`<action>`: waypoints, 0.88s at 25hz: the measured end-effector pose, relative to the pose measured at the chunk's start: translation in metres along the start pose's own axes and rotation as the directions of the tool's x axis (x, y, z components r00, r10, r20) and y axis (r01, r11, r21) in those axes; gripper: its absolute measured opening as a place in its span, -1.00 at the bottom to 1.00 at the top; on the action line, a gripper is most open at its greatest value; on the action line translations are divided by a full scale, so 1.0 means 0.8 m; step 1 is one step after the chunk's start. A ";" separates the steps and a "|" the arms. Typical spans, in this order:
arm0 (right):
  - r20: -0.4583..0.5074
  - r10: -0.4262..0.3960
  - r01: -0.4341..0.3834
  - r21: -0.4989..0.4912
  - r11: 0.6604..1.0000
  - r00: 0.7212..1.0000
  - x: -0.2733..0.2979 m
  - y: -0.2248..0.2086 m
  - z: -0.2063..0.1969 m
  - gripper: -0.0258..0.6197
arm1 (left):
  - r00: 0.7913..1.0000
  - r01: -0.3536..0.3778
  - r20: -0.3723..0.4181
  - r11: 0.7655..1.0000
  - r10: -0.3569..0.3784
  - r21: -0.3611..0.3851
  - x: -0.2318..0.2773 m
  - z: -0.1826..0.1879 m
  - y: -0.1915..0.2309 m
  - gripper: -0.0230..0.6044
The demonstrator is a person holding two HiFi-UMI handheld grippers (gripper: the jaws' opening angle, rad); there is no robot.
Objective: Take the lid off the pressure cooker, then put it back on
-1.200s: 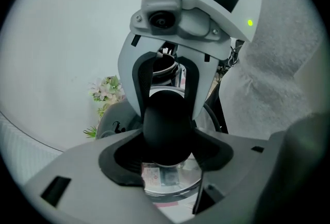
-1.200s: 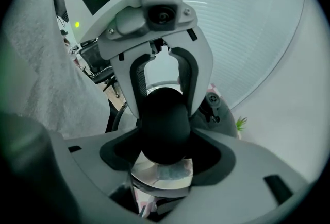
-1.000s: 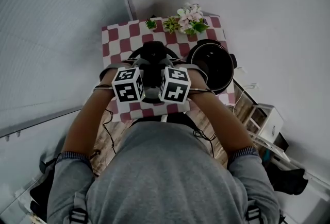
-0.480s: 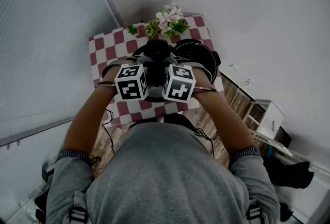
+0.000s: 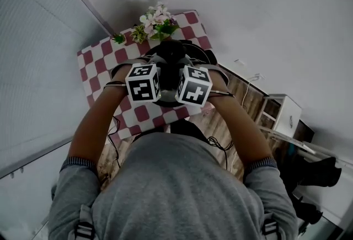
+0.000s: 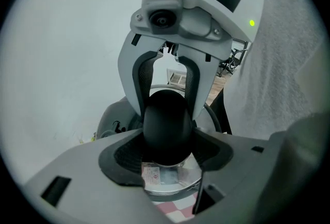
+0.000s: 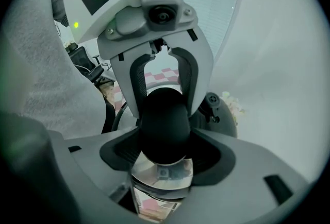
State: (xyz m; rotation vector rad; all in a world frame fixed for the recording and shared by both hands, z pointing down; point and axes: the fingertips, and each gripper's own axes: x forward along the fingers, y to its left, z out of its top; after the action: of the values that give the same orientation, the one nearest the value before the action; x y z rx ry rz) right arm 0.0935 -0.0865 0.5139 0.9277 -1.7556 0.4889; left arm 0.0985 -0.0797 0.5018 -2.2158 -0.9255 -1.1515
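The pressure cooker lid (image 6: 167,179) is shiny metal with a black knob (image 6: 166,124) on top. My left gripper (image 6: 167,148) and my right gripper (image 7: 164,152) face each other, and both are shut on that knob (image 7: 164,124) from opposite sides. In the head view the two marker cubes sit side by side, the left gripper (image 5: 151,73) and the right gripper (image 5: 186,74) hiding most of the lid. The knob (image 5: 172,52) shows just beyond them. The lid hangs over the black cooker body (image 5: 202,54), whose dark side (image 7: 223,115) shows below.
The cooker stands at the right end of a red-and-white checked table (image 5: 99,59). A pot of flowers (image 5: 157,17) stands at its far edge. A white shelf unit (image 5: 281,115) stands on the wooden floor to the right. Cables hang from my wrists.
Both grippers have carried the lid to the right, from over the checked cloth beside the cooker to above the cooker body. Their hold on the knob is unchanged.
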 end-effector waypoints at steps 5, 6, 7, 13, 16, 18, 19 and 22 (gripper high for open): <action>-0.016 -0.005 0.006 0.038 0.999 1.000 -0.003 -0.016 -0.036 -0.02 | 1.000 0.023 0.000 0.999 -0.023 0.026 0.028 0.024 0.014 0.03; -0.017 -0.004 0.005 0.046 0.999 1.000 -0.004 -0.017 -0.041 -0.02 | 1.000 0.031 0.000 0.999 -0.031 0.029 0.032 0.027 0.015 0.03; -0.018 -0.002 0.003 0.054 0.999 1.000 -0.004 -0.019 -0.046 -0.02 | 0.999 0.038 0.001 0.999 -0.038 0.033 0.036 0.031 0.016 0.03; -0.020 0.004 -0.002 0.098 0.995 1.000 -0.006 -0.029 -0.070 -0.02 | 0.998 0.070 -0.006 0.996 -0.070 0.058 0.056 0.046 0.026 0.03; -0.028 0.013 -0.009 0.112 0.994 1.000 -0.002 -0.032 -0.082 -0.02 | 0.996 0.086 -0.004 0.995 -0.086 0.056 0.068 0.050 0.029 0.03; -0.029 0.020 -0.017 0.120 0.993 0.999 0.002 -0.035 -0.089 -0.01 | 0.996 0.094 0.003 0.994 -0.094 0.055 0.073 0.053 0.032 0.03; -0.024 0.021 -0.018 0.122 0.992 0.999 0.005 -0.037 -0.091 -0.01 | 0.995 0.098 0.008 0.994 -0.098 0.054 0.074 0.053 0.033 0.03; -0.011 0.021 -0.020 0.120 0.993 1.000 0.010 -0.040 -0.093 -0.02 | 0.993 0.111 0.019 0.993 -0.112 0.042 0.073 0.055 0.033 0.03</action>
State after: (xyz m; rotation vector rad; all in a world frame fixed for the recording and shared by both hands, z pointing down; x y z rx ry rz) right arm 0.1621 -0.0565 0.5461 0.9894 -1.7412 0.6175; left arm 0.1654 -0.0476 0.5251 -2.1718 -1.0846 -1.1501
